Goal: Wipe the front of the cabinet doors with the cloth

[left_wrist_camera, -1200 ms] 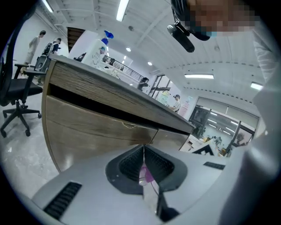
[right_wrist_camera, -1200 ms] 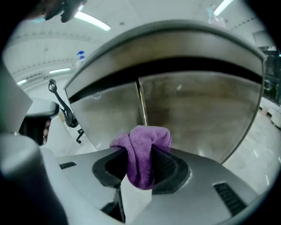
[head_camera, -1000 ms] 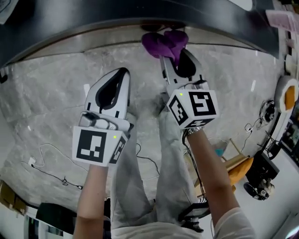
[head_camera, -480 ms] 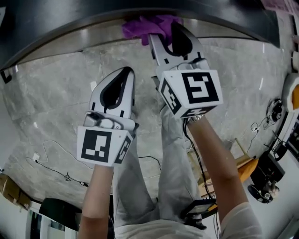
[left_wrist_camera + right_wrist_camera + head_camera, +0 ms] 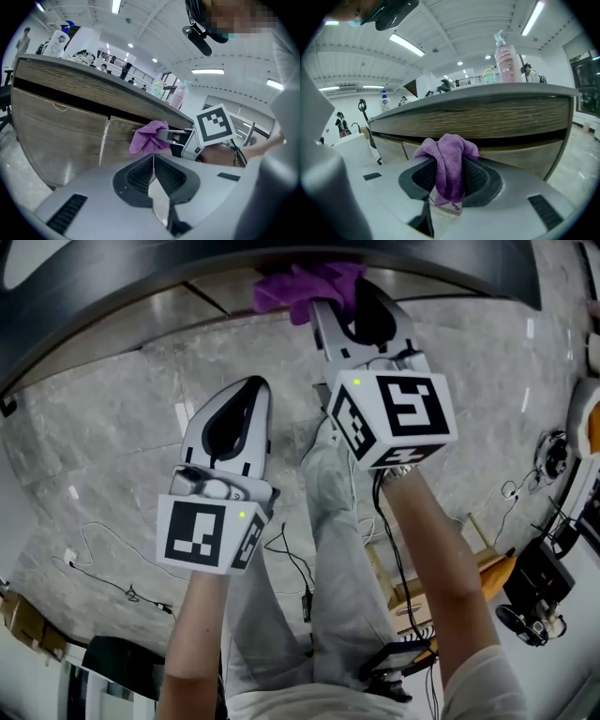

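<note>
A purple cloth (image 5: 305, 287) is pinched between the closed jaws of the right gripper (image 5: 349, 298), at 12 o'clock in the head view, where it is bunched against the dark countertop (image 5: 112, 296) edge. The door fronts are hidden from that view. They are shown in the left gripper view: wood-grain cabinet doors (image 5: 56, 140) with a pale seam, and the cloth held at the top of the door right of that seam, just under the shadow gap. Whether cloth and door are touching cannot be told. In the right gripper view the cloth is seen folded over the jaw tips, with a tail hanging down between the ribbed pads (image 5: 476, 178).

The left gripper (image 5: 248, 385) is held at 8 o'clock of the right one, its jaws shut together on nothing and well apart from the cabinet. A pink pump bottle (image 5: 506, 58) is stood on the countertop. The person's legs (image 5: 328, 549) are planted on the marbled floor (image 5: 103, 446), with thin cables (image 5: 103, 577) trailing at 8 o'clock.
</note>
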The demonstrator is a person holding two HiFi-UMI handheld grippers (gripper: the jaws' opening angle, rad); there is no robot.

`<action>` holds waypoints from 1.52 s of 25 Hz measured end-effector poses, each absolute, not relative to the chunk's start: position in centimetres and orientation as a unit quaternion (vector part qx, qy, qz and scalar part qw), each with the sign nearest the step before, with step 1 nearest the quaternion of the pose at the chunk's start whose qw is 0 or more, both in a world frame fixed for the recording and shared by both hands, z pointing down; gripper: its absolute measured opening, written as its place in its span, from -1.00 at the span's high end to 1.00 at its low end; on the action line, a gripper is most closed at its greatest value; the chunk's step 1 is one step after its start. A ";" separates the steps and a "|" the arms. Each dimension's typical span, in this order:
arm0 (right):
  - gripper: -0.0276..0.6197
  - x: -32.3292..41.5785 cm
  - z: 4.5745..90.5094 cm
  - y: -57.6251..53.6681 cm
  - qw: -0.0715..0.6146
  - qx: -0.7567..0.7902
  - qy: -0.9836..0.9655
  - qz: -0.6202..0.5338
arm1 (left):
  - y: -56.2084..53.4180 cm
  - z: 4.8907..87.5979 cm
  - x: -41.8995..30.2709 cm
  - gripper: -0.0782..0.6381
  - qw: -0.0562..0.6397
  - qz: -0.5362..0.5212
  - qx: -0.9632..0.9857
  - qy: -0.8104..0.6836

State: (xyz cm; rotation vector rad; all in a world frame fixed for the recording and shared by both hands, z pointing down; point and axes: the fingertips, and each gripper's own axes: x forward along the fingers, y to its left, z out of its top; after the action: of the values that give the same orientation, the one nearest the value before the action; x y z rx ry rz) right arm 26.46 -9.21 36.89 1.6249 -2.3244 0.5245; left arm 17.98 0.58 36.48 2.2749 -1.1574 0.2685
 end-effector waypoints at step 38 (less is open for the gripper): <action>0.49 17.4 47.7 -5.4 0.181 0.515 -0.795 0.266 | -1.4 39.0 11.5 0.73 0.288 0.100 0.840 -0.448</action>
State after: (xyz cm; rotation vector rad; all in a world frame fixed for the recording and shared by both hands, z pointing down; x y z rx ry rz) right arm 17.38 -5.36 47.68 1.4537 -2.2448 0.7520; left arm 11.47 -1.38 39.00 2.2435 -1.1976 0.2673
